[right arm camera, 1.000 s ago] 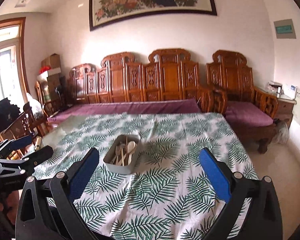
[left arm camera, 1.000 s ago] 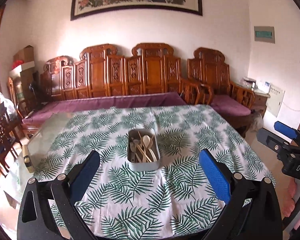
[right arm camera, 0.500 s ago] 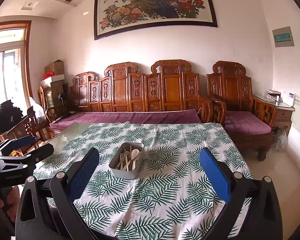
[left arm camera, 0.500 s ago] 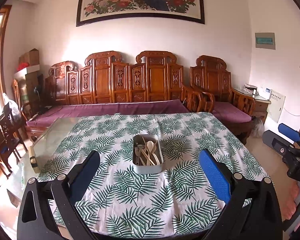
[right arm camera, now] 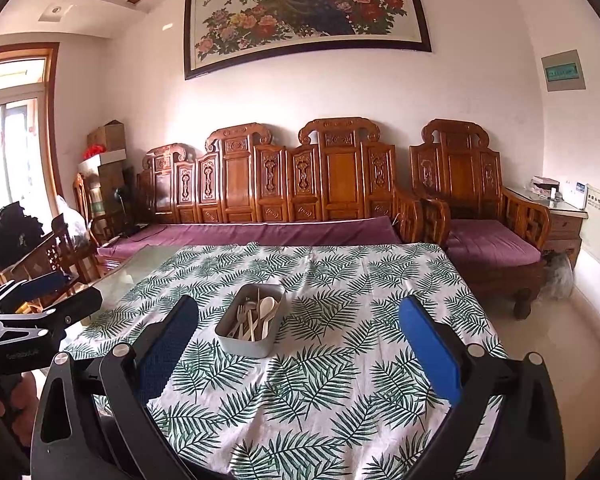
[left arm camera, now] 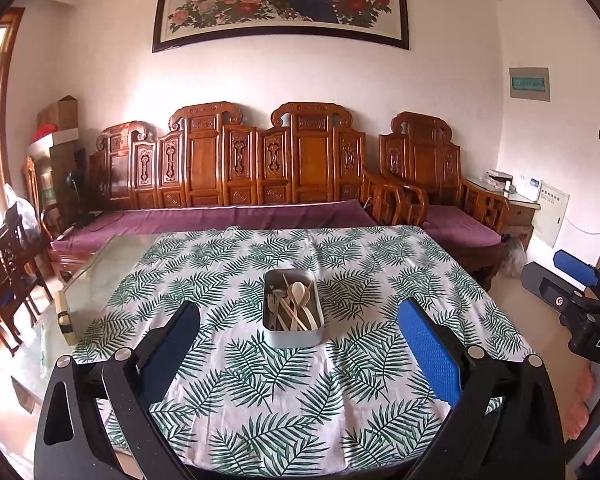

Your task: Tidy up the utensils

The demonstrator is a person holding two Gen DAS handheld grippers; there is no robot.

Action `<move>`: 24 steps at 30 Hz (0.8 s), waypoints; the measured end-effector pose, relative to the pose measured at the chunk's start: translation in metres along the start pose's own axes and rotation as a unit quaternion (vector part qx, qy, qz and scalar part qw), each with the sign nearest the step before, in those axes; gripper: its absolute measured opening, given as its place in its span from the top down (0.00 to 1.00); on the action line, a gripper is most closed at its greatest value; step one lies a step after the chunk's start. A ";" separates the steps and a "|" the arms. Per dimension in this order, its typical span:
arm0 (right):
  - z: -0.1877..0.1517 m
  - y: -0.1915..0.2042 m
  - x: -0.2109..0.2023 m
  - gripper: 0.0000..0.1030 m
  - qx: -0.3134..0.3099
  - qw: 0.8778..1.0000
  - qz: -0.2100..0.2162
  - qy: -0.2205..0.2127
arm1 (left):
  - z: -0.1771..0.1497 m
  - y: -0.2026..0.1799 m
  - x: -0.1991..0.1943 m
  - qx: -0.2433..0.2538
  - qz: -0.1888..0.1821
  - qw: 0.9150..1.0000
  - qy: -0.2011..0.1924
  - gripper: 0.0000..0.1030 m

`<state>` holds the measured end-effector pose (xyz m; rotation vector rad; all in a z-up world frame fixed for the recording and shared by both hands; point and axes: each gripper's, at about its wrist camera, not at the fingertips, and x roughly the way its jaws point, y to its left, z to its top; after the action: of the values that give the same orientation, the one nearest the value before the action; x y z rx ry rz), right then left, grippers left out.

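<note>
A carved wooden sofa (left arm camera: 260, 172) with purple cushions runs along the far wall under a framed peacock painting (right arm camera: 304, 12), with a matching armchair (right arm camera: 476, 208) to its right. In front of them stands the surface (left arm camera: 100, 276), glass-topped and mostly covered by a white cloth (left arm camera: 284, 392) printed with green fern leaves; the glass shows bare along its left side. Dark wooden chairs (left arm camera: 8, 264) crowd the left edge of the room, beside stacked boxes (right arm camera: 108, 152).

The left tool (left arm camera: 300, 344) hangs over the near edge of the cloth with its blue pads spread wide and nothing between them. The right tool (right arm camera: 298, 344) is likewise spread wide apart and empty, just to the right of the other.

Near the middle of the cloth sits a grey tin (left arm camera: 293, 334), well apart from both tools, with open cloth all around it. Inside lie the utensils (left arm camera: 294, 308): pale spoons, a fork and thin sticks, jumbled together and leaning across each other.
</note>
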<state>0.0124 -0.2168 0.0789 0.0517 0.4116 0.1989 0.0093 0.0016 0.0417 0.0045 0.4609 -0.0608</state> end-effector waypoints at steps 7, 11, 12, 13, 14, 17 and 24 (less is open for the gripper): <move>-0.001 -0.001 0.000 0.02 0.001 1.000 0.000 0.001 | 0.001 0.000 -0.002 -0.001 0.000 1.000 -0.001 0.07; -0.001 -0.001 0.000 0.02 0.001 1.000 0.000 0.001 | 0.001 0.001 -0.002 -0.003 0.001 1.000 -0.001 0.07; -0.001 -0.001 0.000 0.02 0.001 1.000 0.000 0.001 | 0.001 0.001 -0.002 -0.003 0.001 1.000 -0.001 0.07; -0.001 -0.002 0.000 0.02 0.001 1.000 0.000 0.002 | 0.001 0.001 -0.001 -0.003 0.001 1.000 -0.001 0.07; -0.001 -0.001 0.000 0.02 0.002 1.000 0.001 0.002 | 0.001 0.001 -0.001 -0.003 0.000 1.000 0.000 0.07; -0.002 -0.003 0.000 0.02 0.003 1.000 0.001 0.002 | 0.001 0.001 -0.001 -0.003 0.000 1.000 -0.001 0.07; -0.002 -0.003 0.000 0.02 0.003 1.000 0.000 0.002 | 0.001 0.002 -0.003 -0.002 -0.002 1.000 -0.002 0.07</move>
<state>0.0122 -0.2197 0.0771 0.0578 0.4169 0.1974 0.0071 0.0043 0.0438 -0.0008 0.4561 -0.0632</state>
